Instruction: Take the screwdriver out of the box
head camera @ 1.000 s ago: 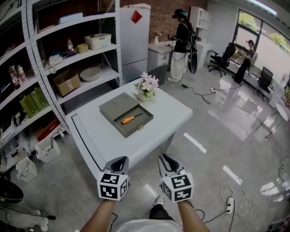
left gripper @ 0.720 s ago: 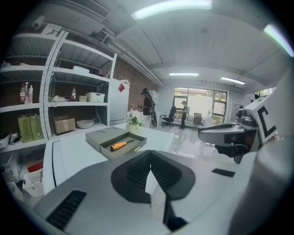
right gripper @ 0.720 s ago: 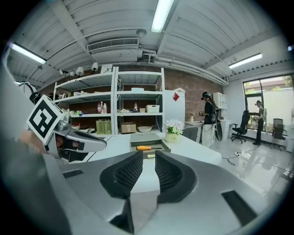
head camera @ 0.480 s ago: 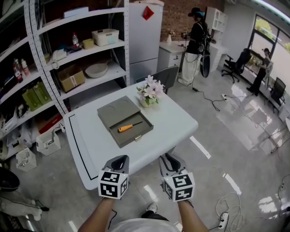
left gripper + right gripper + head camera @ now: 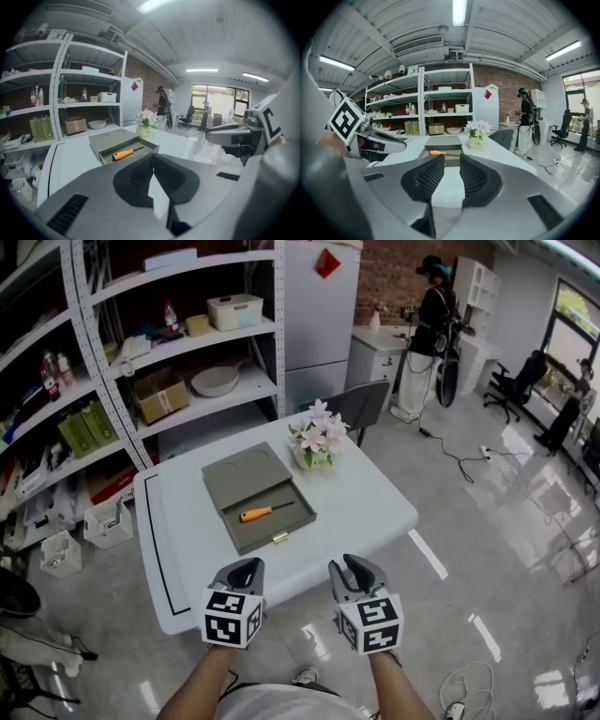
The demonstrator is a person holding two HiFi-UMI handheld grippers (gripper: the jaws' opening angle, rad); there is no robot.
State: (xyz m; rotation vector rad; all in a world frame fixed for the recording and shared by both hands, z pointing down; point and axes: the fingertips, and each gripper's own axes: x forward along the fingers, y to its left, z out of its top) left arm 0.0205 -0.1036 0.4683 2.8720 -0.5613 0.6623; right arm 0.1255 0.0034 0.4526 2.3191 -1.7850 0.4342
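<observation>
An open grey box [image 5: 232, 476] lies on the white table [image 5: 375, 502], its lid folded back. In its tray rests a screwdriver [image 5: 255, 514] with an orange handle, also seen in the left gripper view [image 5: 123, 154] and the right gripper view [image 5: 438, 152]. Both grippers hover at the table's near edge, well short of the box. My left gripper [image 5: 247, 570] has its jaws shut, tips touching [image 5: 152, 160], with nothing between them. My right gripper [image 5: 354, 568] has its jaws opening, with a narrow empty gap between them [image 5: 452, 159].
A pot of pale flowers [image 5: 315, 441] stands just behind the box. A grey chair [image 5: 361, 401] sits at the table's far side. Metal shelving [image 5: 141, 343] fills the left wall, with crates on the floor [image 5: 101, 521]. A person [image 5: 431, 306] stands far back.
The table and box have come nearer in the head view. Both grippers have advanced from over the floor to the table's near edge.
</observation>
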